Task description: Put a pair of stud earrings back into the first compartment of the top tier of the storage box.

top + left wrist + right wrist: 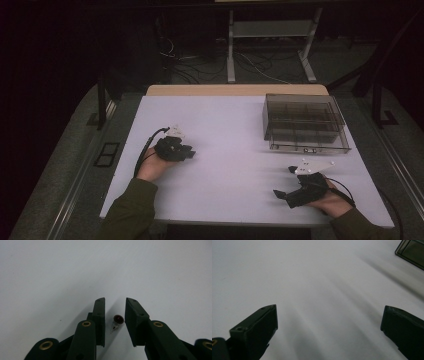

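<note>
A tiny part with a dark red round head and a thin metal stem [118, 320] lies on the white table [225, 125]. It sits between the jaws of my left gripper [115, 300], which stand close together on either side without touching it. From above, my left gripper [187, 152] rests at the table's left middle, pointing right. My right gripper [284, 181] lies near the front right edge. Its jaws are spread wide with bare table between them [329, 307].
A smoky clear plastic box [305, 122] with several compartments stands at the back right of the table; its corner [412, 251] appears at the top right of the right gripper view. Cables and a metal frame lie on the floor beyond the table.
</note>
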`<state>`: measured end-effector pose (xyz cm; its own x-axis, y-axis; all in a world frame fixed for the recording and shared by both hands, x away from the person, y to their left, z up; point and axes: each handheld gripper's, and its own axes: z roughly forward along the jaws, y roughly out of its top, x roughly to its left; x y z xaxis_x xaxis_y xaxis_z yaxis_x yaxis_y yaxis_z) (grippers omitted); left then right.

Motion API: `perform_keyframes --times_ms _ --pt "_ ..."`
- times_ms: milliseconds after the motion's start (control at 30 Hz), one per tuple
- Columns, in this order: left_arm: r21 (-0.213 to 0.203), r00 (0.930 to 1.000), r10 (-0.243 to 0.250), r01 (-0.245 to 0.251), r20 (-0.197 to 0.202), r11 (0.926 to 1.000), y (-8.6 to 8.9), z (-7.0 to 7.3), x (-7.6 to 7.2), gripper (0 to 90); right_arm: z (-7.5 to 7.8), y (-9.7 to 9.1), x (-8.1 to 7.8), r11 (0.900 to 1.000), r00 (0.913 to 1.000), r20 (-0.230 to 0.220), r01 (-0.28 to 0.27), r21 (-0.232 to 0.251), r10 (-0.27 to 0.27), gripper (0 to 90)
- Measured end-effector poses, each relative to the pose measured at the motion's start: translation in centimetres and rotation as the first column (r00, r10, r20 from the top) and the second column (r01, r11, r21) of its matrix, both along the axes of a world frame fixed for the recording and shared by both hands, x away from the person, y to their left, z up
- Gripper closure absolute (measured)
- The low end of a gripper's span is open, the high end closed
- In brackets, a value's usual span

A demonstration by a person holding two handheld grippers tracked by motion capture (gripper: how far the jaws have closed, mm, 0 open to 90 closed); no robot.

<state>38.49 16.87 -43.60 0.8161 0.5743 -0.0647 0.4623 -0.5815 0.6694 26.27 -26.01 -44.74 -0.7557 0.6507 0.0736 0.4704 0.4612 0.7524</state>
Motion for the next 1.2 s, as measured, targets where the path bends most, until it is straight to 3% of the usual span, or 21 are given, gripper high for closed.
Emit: perform_keyframes --times_ms 300,1200 --pt "0.038 1.0000 0.003 -0.003 0.004 0.9993 -0.33 -0.48 0.14 73.3 -0.01 0.02 0.01 1.0000 1.0000 -0.002 0.001 0.000 -0.001 0.4" --pt "0.025 0.9996 0.029 -0.029 0.002 0.9993 -0.24 -0.58 0.19 79.1 0.04 0.06 -0.01 1.0000 1.0000 -0.001 0.001 -0.001 -0.001 0.4"
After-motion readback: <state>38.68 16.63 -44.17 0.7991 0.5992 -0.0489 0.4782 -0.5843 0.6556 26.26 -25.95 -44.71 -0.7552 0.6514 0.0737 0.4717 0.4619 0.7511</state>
